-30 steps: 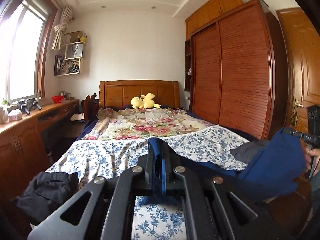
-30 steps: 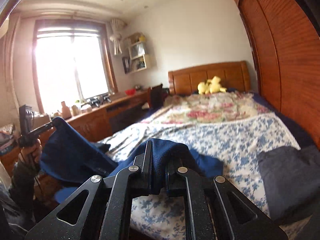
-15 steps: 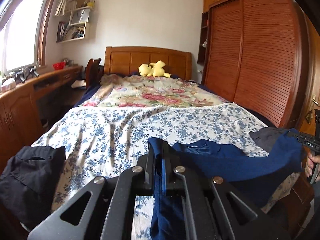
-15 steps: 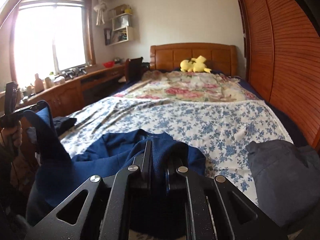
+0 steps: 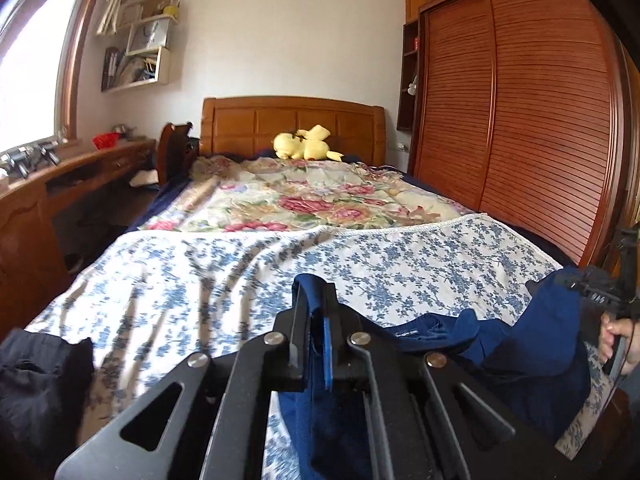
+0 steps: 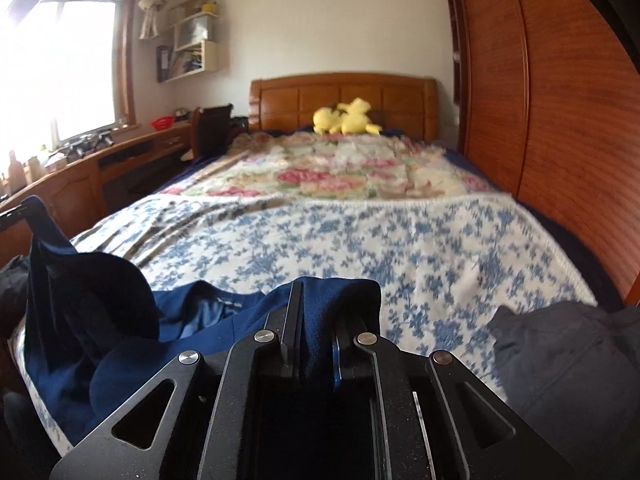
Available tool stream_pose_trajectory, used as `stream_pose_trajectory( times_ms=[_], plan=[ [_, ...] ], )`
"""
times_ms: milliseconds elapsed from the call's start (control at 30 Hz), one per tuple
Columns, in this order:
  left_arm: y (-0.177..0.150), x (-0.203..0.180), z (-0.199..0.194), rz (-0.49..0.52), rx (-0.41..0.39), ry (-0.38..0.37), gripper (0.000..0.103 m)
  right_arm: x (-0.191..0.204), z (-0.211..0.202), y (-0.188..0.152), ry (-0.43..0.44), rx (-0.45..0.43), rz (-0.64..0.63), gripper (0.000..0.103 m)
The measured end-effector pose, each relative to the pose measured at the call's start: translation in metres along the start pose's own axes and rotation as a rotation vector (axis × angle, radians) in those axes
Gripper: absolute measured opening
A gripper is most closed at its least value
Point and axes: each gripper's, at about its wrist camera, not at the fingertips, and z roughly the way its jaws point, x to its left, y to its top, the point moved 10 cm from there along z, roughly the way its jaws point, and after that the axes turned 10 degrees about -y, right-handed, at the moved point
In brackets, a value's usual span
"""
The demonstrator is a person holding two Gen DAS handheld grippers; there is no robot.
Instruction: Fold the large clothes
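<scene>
A navy blue garment [image 5: 532, 344] lies stretched across the near end of the bed, over the blue-flowered sheet [image 5: 240, 276]. My left gripper [image 5: 316, 296] is shut on one edge of it; blue cloth fills the gap between the fingers. In the right wrist view my right gripper [image 6: 320, 300] is shut on another bunched edge of the same garment [image 6: 120, 340]. The right gripper [image 5: 596, 288] shows at the right edge of the left wrist view, held by a hand [image 5: 620, 340]. The left gripper [image 6: 16, 212] shows at the far left of the right wrist view.
A black garment [image 5: 36, 380] lies at the bed's near left corner, a dark grey one [image 6: 568, 364] at the near right. A floral quilt [image 5: 304, 200] and a yellow plush toy [image 5: 304, 148] sit farther up. A wooden desk [image 5: 48, 200] flanks the left, a slatted wardrobe [image 5: 520, 112] the right.
Both grippers have come down and forward over the bed, still gripping the navy garment. The cloth that hung raised between them now rests on the flowered sheet.
</scene>
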Motion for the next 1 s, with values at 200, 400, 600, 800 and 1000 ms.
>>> stream_pose_trajectory(
  times_ms=[200,400,600,800,1000],
  plan=[
    [-0.017,0.003,0.032,0.005,0.018,-0.026,0.002,0.000,0.029,-0.015,-0.044,0.069,-0.038,0.008],
    [-0.023,0.002,0.051,0.033,0.055,-0.053,0.002,0.012,0.038,-0.024,-0.097,0.087,-0.107,0.008],
    [-0.024,0.008,0.055,-0.002,0.066,-0.082,0.003,0.023,0.042,-0.022,-0.135,0.096,-0.139,0.011],
    [-0.035,0.003,0.056,0.023,0.120,-0.106,0.018,0.029,0.033,-0.010,-0.168,0.068,-0.144,0.047],
    [-0.047,-0.004,0.049,0.051,0.151,-0.136,0.030,0.063,0.028,-0.016,-0.118,0.096,-0.179,0.052]
  ],
)
